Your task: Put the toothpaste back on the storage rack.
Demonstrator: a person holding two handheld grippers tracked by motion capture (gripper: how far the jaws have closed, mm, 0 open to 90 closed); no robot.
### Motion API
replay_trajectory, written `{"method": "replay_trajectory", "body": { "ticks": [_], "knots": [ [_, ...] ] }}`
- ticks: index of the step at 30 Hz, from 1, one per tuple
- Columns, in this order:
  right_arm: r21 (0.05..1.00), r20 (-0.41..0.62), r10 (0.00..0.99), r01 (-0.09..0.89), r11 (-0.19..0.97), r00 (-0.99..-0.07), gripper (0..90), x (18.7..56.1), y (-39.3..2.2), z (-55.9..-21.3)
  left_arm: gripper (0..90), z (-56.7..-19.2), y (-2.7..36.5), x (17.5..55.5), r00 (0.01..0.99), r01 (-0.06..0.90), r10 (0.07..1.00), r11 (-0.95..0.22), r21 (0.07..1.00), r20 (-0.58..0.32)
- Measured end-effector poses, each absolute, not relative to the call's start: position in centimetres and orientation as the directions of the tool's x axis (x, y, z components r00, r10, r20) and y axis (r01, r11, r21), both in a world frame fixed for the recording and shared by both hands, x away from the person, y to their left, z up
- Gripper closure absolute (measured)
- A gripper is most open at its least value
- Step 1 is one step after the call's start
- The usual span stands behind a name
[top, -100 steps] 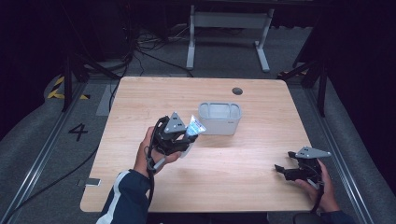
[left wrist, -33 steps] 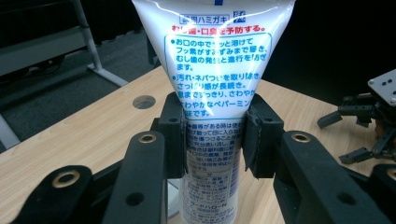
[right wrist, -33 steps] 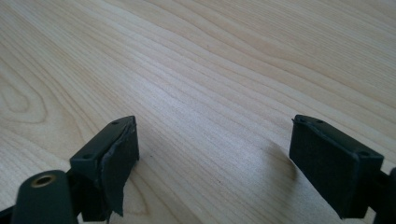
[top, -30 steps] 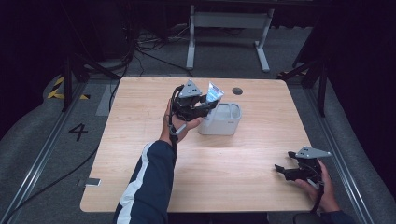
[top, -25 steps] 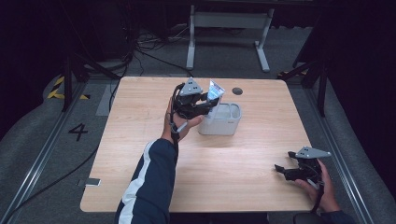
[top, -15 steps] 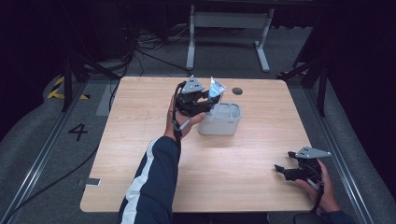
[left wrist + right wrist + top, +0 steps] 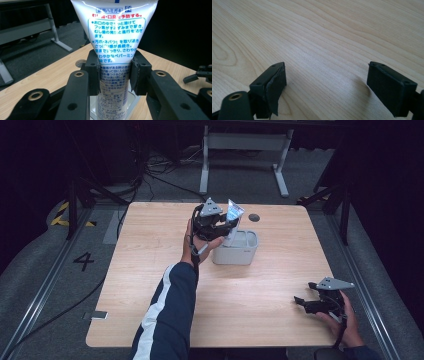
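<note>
The left hand-held gripper (image 7: 223,223) was clamped on a toothpaste tube (image 7: 233,215), pads pressing the tube's lower body from both sides. The tube stood about upright, crimped end up, directly over the small white bin (image 7: 248,251), w/ its lower end apparently already at or just inside the bin's rim.

Risks, as judged: the tube is soft, so a squeeze that hard could dent it or let it slide down betw. the pads. In the left gripper view the tube (image 7: 115,50) widened above the pads (image 7: 136,75), so a tilt could swing the heavy top sideways. If released while off-centre over the bin, the lower end might catch the rim and tip the tube out onto the tabletop (image 7: 150,270). The bin is light and unheld; a bump from the gripper could shove it.

Around the bin: a dark round grommet hole (image 7: 254,217) sat just behind it, not in the way. The right hand-held gripper (image 7: 300,301) rested well apart from the bin, near the tabletop's front right corner, jaws open over bare wood, nothing betw. them. Nothing blocked the drop path into the bin.
</note>
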State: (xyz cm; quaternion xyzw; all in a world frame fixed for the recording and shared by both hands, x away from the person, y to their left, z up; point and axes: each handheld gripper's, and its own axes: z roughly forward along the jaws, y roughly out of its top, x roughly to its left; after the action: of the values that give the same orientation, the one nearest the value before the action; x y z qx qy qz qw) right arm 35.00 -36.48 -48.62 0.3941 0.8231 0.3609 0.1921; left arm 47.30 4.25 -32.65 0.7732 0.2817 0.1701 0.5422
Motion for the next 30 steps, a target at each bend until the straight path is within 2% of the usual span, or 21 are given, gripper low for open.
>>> {"method": "replay_trajectory", "body": {
  "ticks": [30],
  "knots": [
    [0.746,-0.033,0.787,0.508,0.43,-0.616,16.7,35.0,-36.5,-48.6,65.8,-33.8,1.8,48.9,0.79,0.247,0.612,-0.256,0.935,-0.041]
  ]
}}
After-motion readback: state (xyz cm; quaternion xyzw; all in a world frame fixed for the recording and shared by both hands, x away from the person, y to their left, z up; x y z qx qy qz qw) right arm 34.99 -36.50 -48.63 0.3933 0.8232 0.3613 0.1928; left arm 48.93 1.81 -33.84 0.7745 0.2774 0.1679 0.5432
